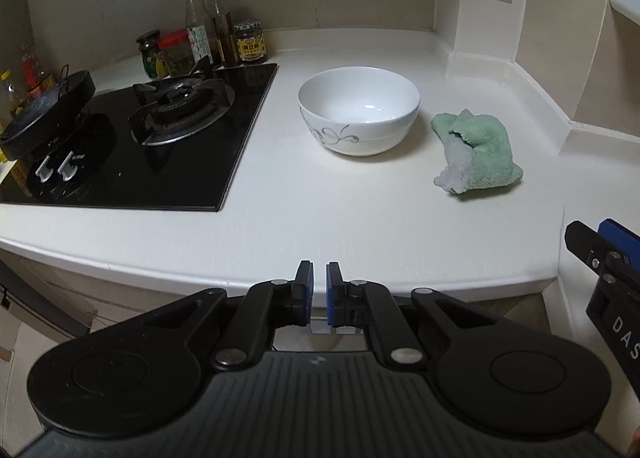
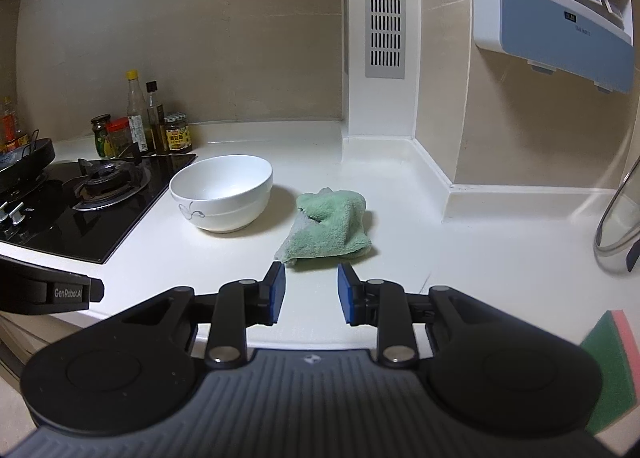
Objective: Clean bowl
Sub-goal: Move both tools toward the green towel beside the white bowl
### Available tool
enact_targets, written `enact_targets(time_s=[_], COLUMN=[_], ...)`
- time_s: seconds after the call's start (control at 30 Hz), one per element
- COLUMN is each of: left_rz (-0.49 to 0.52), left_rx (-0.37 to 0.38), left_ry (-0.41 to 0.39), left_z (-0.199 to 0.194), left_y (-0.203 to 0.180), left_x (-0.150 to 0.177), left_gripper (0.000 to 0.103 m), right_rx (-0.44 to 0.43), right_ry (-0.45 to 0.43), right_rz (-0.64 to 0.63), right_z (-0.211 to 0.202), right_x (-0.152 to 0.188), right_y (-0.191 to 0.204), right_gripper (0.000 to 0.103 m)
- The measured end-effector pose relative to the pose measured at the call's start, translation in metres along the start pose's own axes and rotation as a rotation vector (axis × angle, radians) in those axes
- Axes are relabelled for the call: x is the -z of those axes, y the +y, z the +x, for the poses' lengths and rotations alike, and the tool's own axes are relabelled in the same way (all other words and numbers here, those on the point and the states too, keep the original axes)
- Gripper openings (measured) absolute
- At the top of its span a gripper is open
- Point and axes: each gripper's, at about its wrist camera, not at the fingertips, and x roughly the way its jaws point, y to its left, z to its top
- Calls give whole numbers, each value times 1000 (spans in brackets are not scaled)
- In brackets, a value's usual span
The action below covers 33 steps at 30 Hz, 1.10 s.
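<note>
Bowl point(image 1: 359, 111) stands upright mid-worktop, green cloth point(image 2: 330, 225) just beside; left gripper point(image 1: 319, 292) nearly closed, empty; right gripper point(image 2: 311, 293) parted, empty, facing cloth; stage undeterminable.

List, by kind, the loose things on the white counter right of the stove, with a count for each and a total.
White ceramic bowl with a grey swirl pattern: 1
Crumpled green terry cloth: 1
Green-and-pink sponge: 1
Total: 3

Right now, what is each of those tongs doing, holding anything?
Left tongs: nearly closed, holding nothing.
Right tongs: open, empty, short of the green cloth.
</note>
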Motion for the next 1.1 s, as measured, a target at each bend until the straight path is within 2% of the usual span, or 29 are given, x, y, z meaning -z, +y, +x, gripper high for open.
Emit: enact_targets(time_s=[0.23, 0.4, 0.6, 0.83, 1.1], left_rz=[-19, -21, -34, -53, -59], left_rx=[1, -5, -1, 19, 25], left_ry=[-33, 39, 44, 55, 55], left_z=[-14, -15, -19, -22, -25], left_y=[1, 2, 9, 15, 17], left_x=[21, 18, 22, 27, 32], left_gripper=[7, 7, 7, 7, 6], right_rx=[5, -8, 43, -17, -11], right_ry=[-26, 30, 48, 118, 142], right_rz=[-46, -44, -101, -8, -24], right_z=[-18, -22, -27, -31, -31], right_x=[5, -3, 3, 7, 13], right_y=[6, 9, 20, 11, 14], right_gripper=[24, 24, 24, 24, 24])
